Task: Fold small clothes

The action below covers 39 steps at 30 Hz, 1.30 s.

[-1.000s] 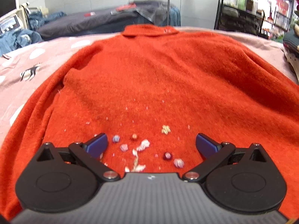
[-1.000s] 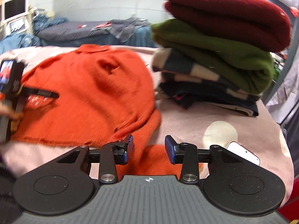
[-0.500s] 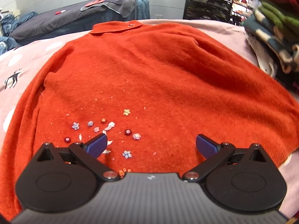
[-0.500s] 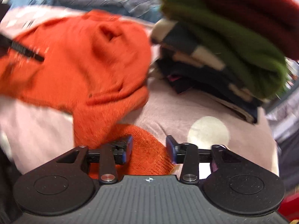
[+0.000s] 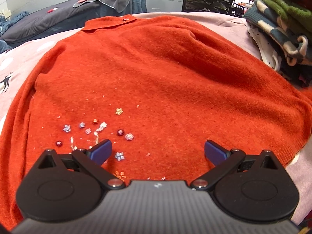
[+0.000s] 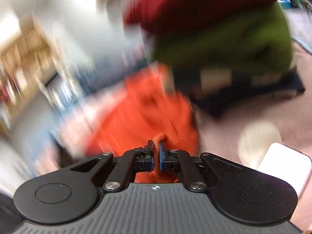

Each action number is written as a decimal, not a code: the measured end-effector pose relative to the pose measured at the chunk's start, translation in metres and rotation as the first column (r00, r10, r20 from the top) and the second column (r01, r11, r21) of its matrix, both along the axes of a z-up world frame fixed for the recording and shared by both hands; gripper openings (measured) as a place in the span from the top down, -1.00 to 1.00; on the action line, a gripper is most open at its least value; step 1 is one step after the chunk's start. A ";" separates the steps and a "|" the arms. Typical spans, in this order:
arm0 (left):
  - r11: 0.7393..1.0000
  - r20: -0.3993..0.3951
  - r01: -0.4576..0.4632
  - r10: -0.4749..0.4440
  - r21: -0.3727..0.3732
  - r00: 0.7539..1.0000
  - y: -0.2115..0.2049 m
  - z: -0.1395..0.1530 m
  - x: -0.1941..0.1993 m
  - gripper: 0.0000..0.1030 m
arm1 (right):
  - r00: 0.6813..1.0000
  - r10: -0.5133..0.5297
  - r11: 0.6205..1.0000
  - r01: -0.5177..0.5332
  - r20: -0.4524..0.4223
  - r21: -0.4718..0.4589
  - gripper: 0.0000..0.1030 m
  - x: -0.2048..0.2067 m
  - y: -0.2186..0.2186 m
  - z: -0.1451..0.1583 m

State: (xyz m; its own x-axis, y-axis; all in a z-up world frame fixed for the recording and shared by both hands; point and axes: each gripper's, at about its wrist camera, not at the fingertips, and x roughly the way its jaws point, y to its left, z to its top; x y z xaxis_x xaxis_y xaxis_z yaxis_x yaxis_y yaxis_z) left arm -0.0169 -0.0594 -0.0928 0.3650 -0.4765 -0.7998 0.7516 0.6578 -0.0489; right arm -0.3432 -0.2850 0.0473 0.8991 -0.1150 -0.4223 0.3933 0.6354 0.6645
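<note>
An orange-red knitted sweater (image 5: 156, 74) lies spread flat on the pink dotted bed cover (image 5: 23, 54), collar at the far side, with small embroidered flowers (image 5: 97, 128) near its lower left. My left gripper (image 5: 157, 150) is open and empty, hovering over the sweater's lower part. In the blurred right wrist view, my right gripper (image 6: 156, 152) is shut on a fold of the sweater's sleeve (image 6: 159, 138), with the rest of the sweater (image 6: 148, 113) beyond it.
A stack of folded clothes (image 5: 282, 31), dark red and green on top, stands on the bed at the right; it also shows in the right wrist view (image 6: 224, 39). A white flat object (image 6: 282, 161) lies at the right. A dark bed (image 5: 68, 17) and a black rack (image 5: 208, 0) stand behind.
My right gripper closed on the orange sleeve and is moving fast, blurring its view. My left gripper pulled back and to the right over the sweater, staying open.
</note>
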 end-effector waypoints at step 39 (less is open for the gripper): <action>0.852 0.168 -0.494 0.520 -0.172 0.838 0.173 0.071 0.117 -1.00 | 0.926 0.374 0.899 -0.351 -0.044 0.262 0.14 0.321 0.131 -0.092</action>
